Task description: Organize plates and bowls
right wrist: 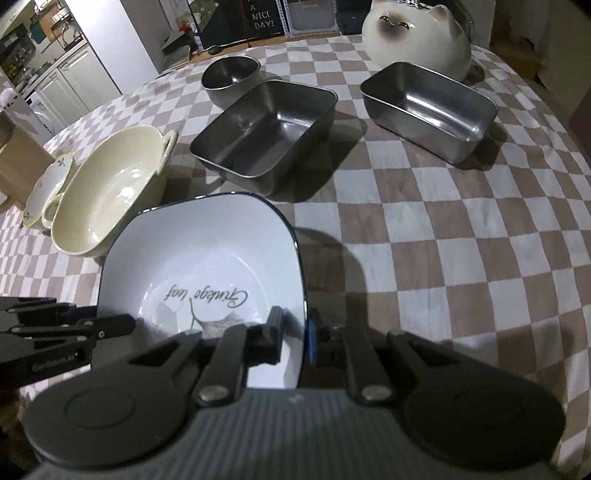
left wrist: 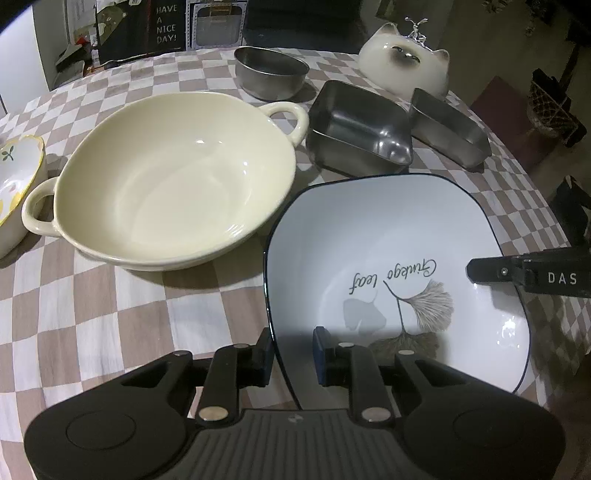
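I am in a home, at what looks like a dining spot beside the kitchen. The counter (right wrist: 424,229) under me wears a soft brown-and-white checked cloth, the household kind. On it stand everyday dishes: a cream two-handled bowl (left wrist: 177,181), steel containers (right wrist: 269,129) and a cat-shaped ceramic jar (right wrist: 417,33) that is pure decoration. Behind them leans a black sign (left wrist: 167,24) reading "HAVE A NICE DAY!". Off to my left I see white kitchen cabinets (right wrist: 70,77) with shelves of small household goods above them, and a tall white appliance (right wrist: 122,37) like a fridge.
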